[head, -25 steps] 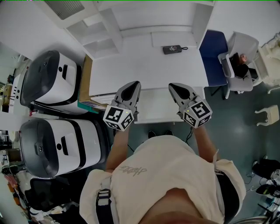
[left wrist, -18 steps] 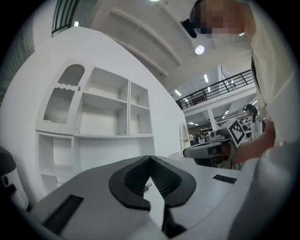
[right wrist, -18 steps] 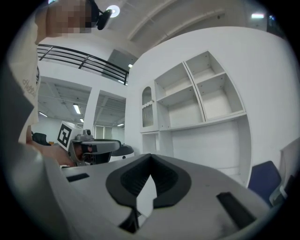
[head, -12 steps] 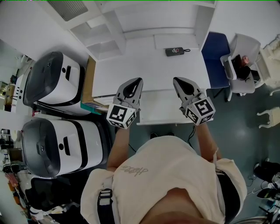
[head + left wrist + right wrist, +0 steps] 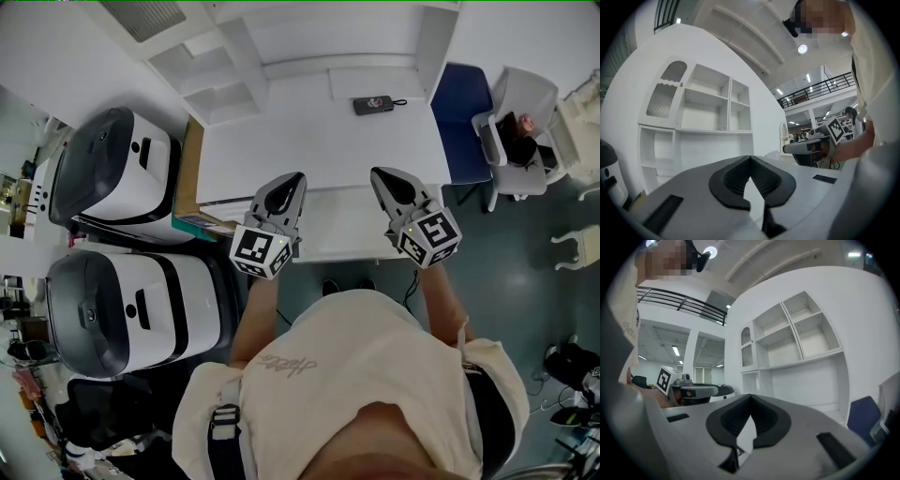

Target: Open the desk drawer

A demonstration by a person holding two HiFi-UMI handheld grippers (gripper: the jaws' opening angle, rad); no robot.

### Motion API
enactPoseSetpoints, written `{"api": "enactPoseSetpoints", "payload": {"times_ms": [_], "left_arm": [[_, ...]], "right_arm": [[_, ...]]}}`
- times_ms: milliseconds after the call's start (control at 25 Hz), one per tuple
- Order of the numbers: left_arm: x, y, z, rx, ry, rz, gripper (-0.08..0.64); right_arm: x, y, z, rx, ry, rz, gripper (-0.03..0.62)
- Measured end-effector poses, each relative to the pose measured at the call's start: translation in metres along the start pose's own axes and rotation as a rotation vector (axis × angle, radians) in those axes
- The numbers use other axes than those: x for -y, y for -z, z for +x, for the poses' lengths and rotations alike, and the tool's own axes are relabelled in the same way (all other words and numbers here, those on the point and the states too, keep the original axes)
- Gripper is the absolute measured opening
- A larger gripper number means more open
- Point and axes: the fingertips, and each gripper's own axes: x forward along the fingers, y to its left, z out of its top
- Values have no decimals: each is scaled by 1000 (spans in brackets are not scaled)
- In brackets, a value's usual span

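White room, dark floor. The worktop (image 5: pixel 319 141) is white, with a shelf unit (image 5: pixel 220 75) at its far side. Two white-and-black machines (image 5: pixel 112 178) are noted on the floor at far left, just beside the worktop's end.

The left gripper (image 5: pixel 298 176) is held level above the worktop's near edge. Its fingers (image 5: pixel 774 180) are clenched tip to tip, with nothing between them.

A white panel (image 5: pixel 342 230) is seen jutting from the near edge toward the person, below and between the two grippers. It is judged likely to be the drawer. Whether it is already drawn out or is a fixed ledge cannot be settled from above, and no handle is made out.

The right gripper (image 5: pixel 377 172) is held level, apart from the left one. Its fingers (image 5: pixel 769 420) are likewise clenched and empty. A small black device (image 5: pixel 373 104) lies farther back on the worktop, and a blue panel (image 5: pixel 461 122) stands at its right end.

Progress: no hold on the drawer is shown by either gripper. Grasp and pull are judged outstanding, unless the panel is the drawer itself, in which case the opening is done.
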Motion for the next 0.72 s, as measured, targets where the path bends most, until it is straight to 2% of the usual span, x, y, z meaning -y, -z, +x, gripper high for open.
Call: {"api": "enactPoseSetpoints", "payload": {"times_ms": [480, 720], "left_arm": [[27, 11, -9, -18, 36, -14, 2], [29, 12, -14, -23, 22, -22, 2]], "right_arm": [[-11, 13, -21, -27, -5, 8, -8], [-11, 15, -31, -37, -3, 9, -8]]}}
